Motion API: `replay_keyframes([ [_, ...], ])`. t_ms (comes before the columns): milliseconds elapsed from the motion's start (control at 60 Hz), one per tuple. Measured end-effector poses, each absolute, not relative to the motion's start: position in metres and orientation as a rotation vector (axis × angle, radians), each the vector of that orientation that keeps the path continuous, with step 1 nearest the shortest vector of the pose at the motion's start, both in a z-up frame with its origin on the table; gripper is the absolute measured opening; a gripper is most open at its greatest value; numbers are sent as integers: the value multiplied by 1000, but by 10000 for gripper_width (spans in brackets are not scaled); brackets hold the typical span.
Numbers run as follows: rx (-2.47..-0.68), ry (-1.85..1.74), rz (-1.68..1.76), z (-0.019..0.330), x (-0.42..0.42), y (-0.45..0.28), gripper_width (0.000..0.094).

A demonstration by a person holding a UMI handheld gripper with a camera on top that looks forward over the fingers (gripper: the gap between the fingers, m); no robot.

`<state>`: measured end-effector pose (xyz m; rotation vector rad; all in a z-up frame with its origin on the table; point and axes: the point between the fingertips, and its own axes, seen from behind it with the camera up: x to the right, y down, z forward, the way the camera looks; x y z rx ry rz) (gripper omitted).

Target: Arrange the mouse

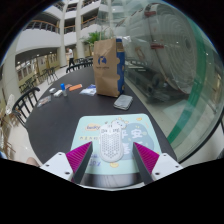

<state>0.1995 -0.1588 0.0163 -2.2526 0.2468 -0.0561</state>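
Note:
A white mouse (110,146) with a perforated shell lies on a pale mouse mat (137,127) printed with cartoon figures, at the near edge of a dark round table (60,120). My gripper (112,148) is open. Its pink pads (78,156) stand on either side of the mouse, with a small gap showing on each side. The mouse rests on the mat between the fingers, and its rear end is hidden behind the gripper's body.
Beyond the mat lie a small grey flat device (123,101) and a standing brown paper bag (108,68). Orange and white items (75,87) lie at the far left of the table. Chairs (25,100) stand to the left. A green-edged glass wall (190,100) runs along the right.

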Motion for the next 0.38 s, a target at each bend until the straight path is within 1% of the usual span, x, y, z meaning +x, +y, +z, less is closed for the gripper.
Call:
replay_keyframes([
  [100, -2227, 278, -26, 32, 192, -194, 846],
  [217, -2205, 292, -14, 41, 187, -227, 846],
  [383, -2181, 304, -6, 35, 193, -241, 847],
])
